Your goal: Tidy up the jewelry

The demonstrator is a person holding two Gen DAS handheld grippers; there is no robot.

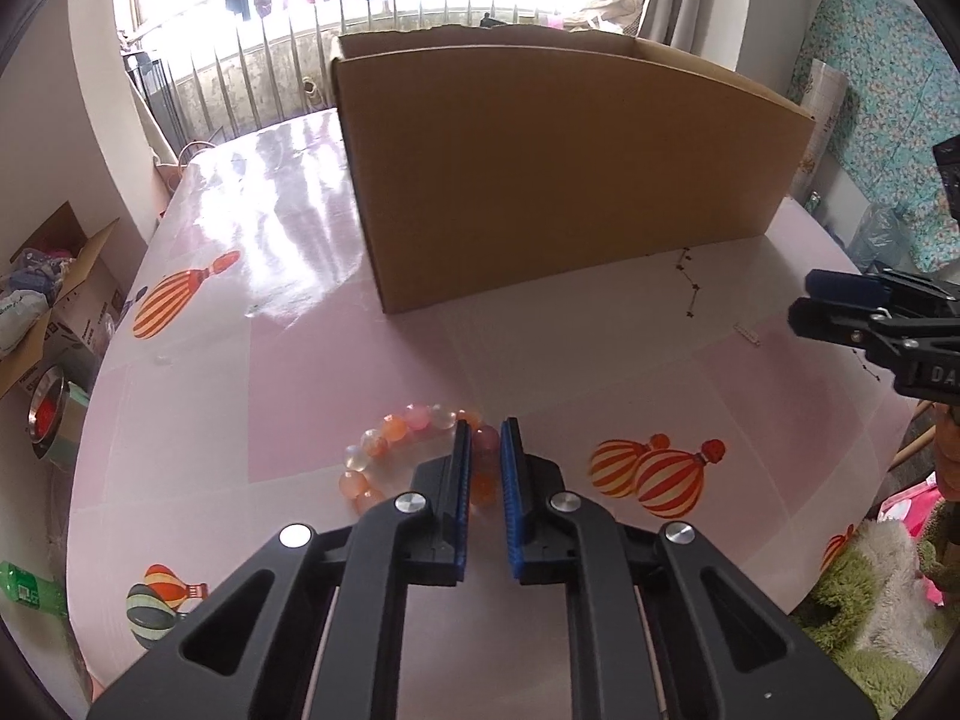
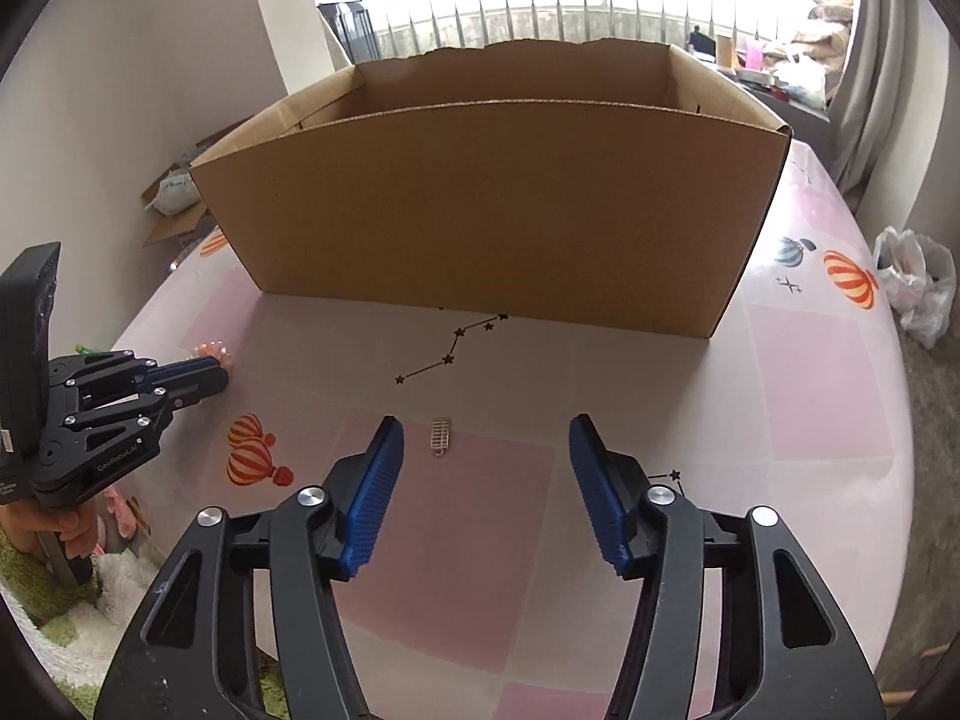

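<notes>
I am looking at the bracelet of round translucent pink, orange and clear beads (image 1: 414, 450), which is lying on the pink checked tablecloth (image 1: 300, 384) near my side of the round table. My left gripper (image 1: 486, 438) is pressing its blue ribbed pads (image 1: 509, 480) onto the right-hand part of that bead ring, jaws nearly together with a pink and an orange bead pinched between them; the rest of the ring is curving away to the left on the cloth.

Off to the right, a small pale rectangular ladder-patterned charm (image 2: 441, 435) is lying flat on the cloth. My right gripper (image 2: 486, 438) is hovering over it with its jaws standing apart; the charm is sitting between the fingertips, nearer the left one, and neither pad is touching it.

Beyond both pieces, a large open brown cardboard box (image 2: 492, 204) is standing on the table, its near wall facing me. Printed striped hot-air balloons (image 1: 654, 474) and a thin black star-chain print (image 2: 450, 357) are decorating the cloth around my grippers.
</notes>
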